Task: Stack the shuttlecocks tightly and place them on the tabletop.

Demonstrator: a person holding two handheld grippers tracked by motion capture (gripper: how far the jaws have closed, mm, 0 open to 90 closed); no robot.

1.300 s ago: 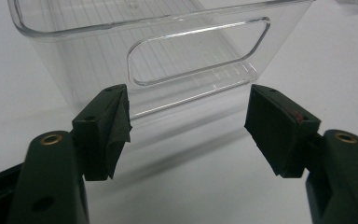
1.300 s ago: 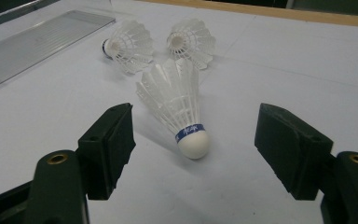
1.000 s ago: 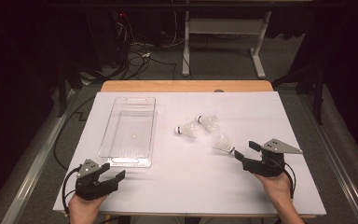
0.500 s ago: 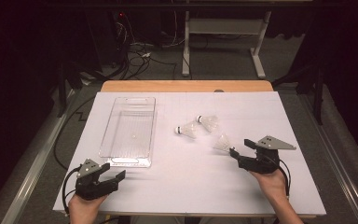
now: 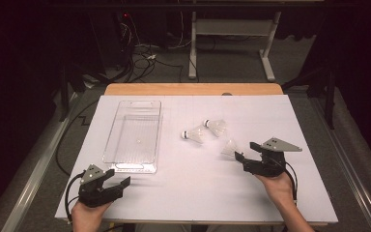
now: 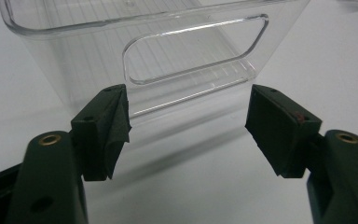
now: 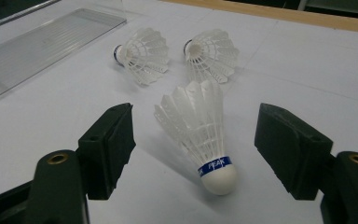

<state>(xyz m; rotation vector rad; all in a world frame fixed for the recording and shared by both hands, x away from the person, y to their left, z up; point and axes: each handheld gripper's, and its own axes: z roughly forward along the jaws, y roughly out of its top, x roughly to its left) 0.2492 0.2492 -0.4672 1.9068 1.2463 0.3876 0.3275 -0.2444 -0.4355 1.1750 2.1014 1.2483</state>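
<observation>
Feathered shuttlecock (image 7: 200, 135), clear ribbed tray (image 5: 134, 137)

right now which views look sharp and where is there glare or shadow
High view: the lit table stands bright against a dark room, slightly soft. Left gripper view: the clear tray shows glare streaks on its rim, and the jaws cast soft shadows. Right gripper view: the nearest shuttlecock is sharp, with a faint shadow beside it.

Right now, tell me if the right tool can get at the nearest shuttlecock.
Probably yes. The right tool is open with the nearest shuttlecock lying between its jaws, untouched, and nothing blocks the way.
</observation>
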